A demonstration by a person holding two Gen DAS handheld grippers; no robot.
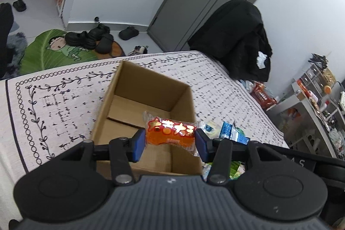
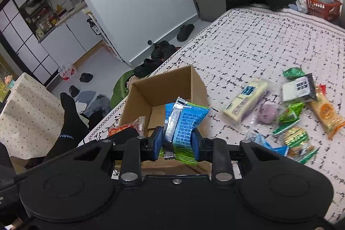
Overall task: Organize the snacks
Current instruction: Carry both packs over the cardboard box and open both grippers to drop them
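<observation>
above the open brown cardboard box point(image 1: 148, 105) on the patterned white tablecloth point(image 1: 54, 100), the left gripper point(image 1: 170, 139) clamps an orange-red wrapped snack point(image 1: 170, 132) while the right gripper point(image 2: 176, 139) pinches a blue-and-green foil snack packet point(image 2: 183, 124).

The cardboard box point(image 2: 163, 87) floor is mostly hidden.

Gold Chinese characters run across the orange snack packet point(image 1: 170, 133) between the left gripper's pads, too glary to read. Right of the right gripper, a black-and-white packet point(image 2: 298, 87) carries a QR code.
</observation>
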